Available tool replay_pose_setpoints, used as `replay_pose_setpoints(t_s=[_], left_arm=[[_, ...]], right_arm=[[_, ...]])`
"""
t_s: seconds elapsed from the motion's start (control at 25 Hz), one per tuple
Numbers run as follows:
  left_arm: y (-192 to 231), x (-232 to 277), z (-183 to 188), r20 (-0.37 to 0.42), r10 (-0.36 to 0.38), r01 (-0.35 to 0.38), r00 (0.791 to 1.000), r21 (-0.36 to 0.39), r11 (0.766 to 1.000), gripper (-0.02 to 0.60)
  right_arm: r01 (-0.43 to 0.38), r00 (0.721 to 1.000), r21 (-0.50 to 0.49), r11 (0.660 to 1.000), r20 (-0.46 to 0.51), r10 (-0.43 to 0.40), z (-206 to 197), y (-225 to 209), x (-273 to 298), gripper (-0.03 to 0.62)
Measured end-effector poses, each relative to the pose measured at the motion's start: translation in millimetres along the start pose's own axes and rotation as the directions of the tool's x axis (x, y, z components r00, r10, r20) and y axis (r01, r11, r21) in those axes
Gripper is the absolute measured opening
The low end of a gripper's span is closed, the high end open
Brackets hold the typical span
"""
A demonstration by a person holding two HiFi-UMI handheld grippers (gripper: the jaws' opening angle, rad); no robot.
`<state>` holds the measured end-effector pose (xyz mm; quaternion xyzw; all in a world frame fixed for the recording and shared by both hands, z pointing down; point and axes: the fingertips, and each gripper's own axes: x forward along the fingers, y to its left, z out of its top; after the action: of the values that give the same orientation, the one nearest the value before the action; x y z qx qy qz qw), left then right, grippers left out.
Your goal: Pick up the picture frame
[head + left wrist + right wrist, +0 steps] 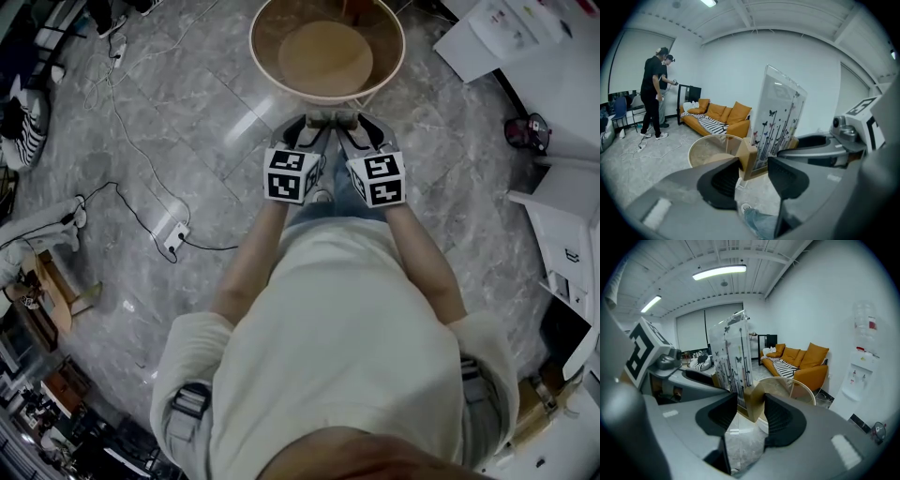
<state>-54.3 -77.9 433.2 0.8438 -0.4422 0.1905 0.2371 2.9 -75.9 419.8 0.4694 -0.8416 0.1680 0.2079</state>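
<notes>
The picture frame [780, 115] is a clear upright panel printed with butterflies and stems, set in a pale wooden base [746, 159]. It is off the floor, in front of a round wooden table [394, 70]. My left gripper [752, 171] is shut on the wooden base from one side. My right gripper [751, 411] is shut on the same base [752, 404] from the other side, with the panel [733, 357] rising above it. In the head view both grippers, left [305, 122] and right [361, 122], sit side by side at the table's near rim, and the frame between them is barely visible.
An orange sofa [722, 117] with a striped blanket stands by the far wall. Two people [654, 89] stand at the left. Cables and a power strip [175, 237] lie on the grey floor to my left. White cabinets [525, 47] and a water dispenser [862, 371] are on my right.
</notes>
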Motion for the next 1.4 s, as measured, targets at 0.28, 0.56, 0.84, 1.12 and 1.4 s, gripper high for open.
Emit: replay_pose_setpoints(t_s=[0.28,0.56,0.84,1.12,1.4], left_arm=[[-6,-23,10,0.025,0.007,-0.008,1.000,0.025,1.000,0.193],[-12,-40,8,0.033,0.014,-0.015,0.999,0.032,0.999,0.193],[-13,-51,2,0.039,0.025,-0.027,0.999,0.036,0.999,0.193],[-12,-56,5,0.048,0.027,-0.029,0.999,0.032,0.999,0.193],[-14,-55,2,0.041,0.026,-0.027,0.999,0.029,0.999,0.193]], right_arm=[[-0.012,0.999,-0.021,1.000,0.031,0.013,14,13,-18,0.181],[-0.029,0.999,-0.035,0.999,0.042,0.030,14,25,-30,0.179],[-0.036,0.998,-0.045,0.998,0.057,0.038,11,35,-37,0.176],[-0.028,0.997,-0.074,0.997,0.072,0.034,16,38,-39,0.169],[-0.029,0.997,-0.075,0.997,0.067,0.034,14,38,-40,0.169]])
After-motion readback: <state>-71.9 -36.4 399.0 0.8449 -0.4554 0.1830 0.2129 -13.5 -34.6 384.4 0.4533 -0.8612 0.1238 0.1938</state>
